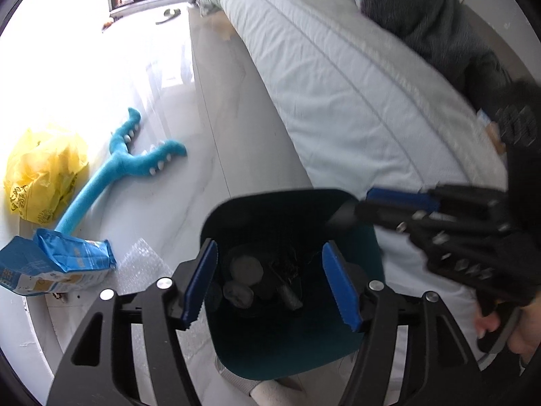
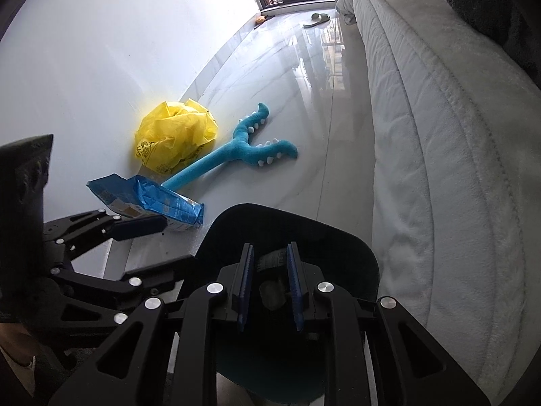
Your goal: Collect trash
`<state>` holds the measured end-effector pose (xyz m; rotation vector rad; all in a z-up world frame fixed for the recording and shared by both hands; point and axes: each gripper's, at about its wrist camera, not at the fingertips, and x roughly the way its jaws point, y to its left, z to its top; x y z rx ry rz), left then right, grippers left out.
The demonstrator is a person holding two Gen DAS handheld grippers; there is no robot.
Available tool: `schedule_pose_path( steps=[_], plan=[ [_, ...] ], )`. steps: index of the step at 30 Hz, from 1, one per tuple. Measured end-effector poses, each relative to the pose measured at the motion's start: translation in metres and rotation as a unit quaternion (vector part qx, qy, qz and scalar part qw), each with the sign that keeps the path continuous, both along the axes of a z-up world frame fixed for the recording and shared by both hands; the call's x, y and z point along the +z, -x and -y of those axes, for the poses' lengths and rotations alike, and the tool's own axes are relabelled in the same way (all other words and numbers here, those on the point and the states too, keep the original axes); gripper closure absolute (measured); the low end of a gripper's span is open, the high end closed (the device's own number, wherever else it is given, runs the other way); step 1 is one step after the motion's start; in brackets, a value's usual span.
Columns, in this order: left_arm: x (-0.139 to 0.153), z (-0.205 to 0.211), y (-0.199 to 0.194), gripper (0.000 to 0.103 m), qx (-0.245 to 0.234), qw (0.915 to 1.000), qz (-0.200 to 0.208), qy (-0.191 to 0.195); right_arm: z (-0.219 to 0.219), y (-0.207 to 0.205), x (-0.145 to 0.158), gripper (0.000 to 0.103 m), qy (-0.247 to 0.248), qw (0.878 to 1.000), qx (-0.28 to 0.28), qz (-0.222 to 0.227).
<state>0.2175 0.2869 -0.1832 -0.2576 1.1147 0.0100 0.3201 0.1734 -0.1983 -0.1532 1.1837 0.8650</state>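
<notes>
Left tool (image 1: 270, 284) open and empty over trash bin (image 1: 236, 338), right tool (image 2: 268, 284) shut with nothing visibly held; risk of nudging the bin over while reaching for blue snack bag (image 2: 152, 204).

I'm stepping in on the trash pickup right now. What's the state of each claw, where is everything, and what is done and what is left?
Left claw: open, empty, above the bin.
Right claw: shut, nothing seen in it, over the bin's rim.
Bin: on the floor beside the bed, with several scraps already inside.
Left to collect: blue packet, yellow bag and bubble wrap, all on the floor by the wall.
The blue plush toy lies there too; likely not trash.
</notes>
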Motion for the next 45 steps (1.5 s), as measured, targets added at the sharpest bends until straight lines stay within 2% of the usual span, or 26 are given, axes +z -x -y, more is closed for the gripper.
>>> schedule_pose_path(
  steps=[3, 12, 16, 20, 23, 25, 28, 34, 37, 41, 45],
  plan=[
    [0.008, -0.008, 0.003, 0.029, 0.010, 0.9998, 0.017, -0.001, -0.006, 0.001, -0.007, 0.082, 0.008, 1.000, 0.003, -0.005],
    [0.028, -0.025, 0.010, 0.028, 0.030, 0.9969, 0.072, -0.006, -0.022, 0.008, -0.023, 0.082, 0.027, 0.999, 0.023, -0.019],
    [0.043, -0.026, 0.013, 0.025, 0.036, 0.9937, 0.106, -0.007, -0.023, 0.009, -0.028, 0.082, 0.039, 0.999, 0.025, -0.024],
    [0.058, -0.023, 0.016, 0.023, 0.035, 0.9892, 0.139, -0.032, -0.023, 0.011, -0.036, 0.082, 0.054, 0.998, 0.028, -0.033],
    [0.074, -0.021, 0.018, 0.017, 0.042, 0.9835, 0.173, -0.035, -0.024, 0.014, -0.041, 0.082, 0.064, 0.997, 0.030, -0.042],
    [0.084, -0.021, 0.018, 0.015, 0.048, 0.9795, 0.194, -0.021, -0.024, 0.017, -0.044, 0.072, 0.069, 0.996, 0.035, -0.046],
    [0.102, -0.016, 0.019, 0.011, 0.054, 0.9714, 0.229, -0.028, -0.025, 0.023, -0.043, 0.061, 0.072, 0.996, 0.042, -0.043],
    [0.129, -0.003, 0.019, 0.006, 0.054, 0.9606, 0.271, -0.030, -0.016, 0.022, -0.014, 0.043, 0.052, 0.998, 0.032, -0.004],
    [0.139, 0.005, 0.018, 0.005, 0.052, 0.9551, 0.290, -0.029, -0.007, 0.018, 0.000, 0.037, 0.034, 0.999, 0.019, 0.010],
    [0.147, 0.022, 0.014, 0.005, 0.046, 0.9502, 0.304, -0.053, 0.010, 0.015, 0.023, 0.032, 0.011, 0.999, 0.000, 0.041],
    [0.153, 0.040, 0.010, 0.005, 0.044, 0.9484, 0.308, -0.061, 0.029, 0.011, 0.043, 0.027, -0.007, 0.997, -0.015, 0.074]
  ],
)
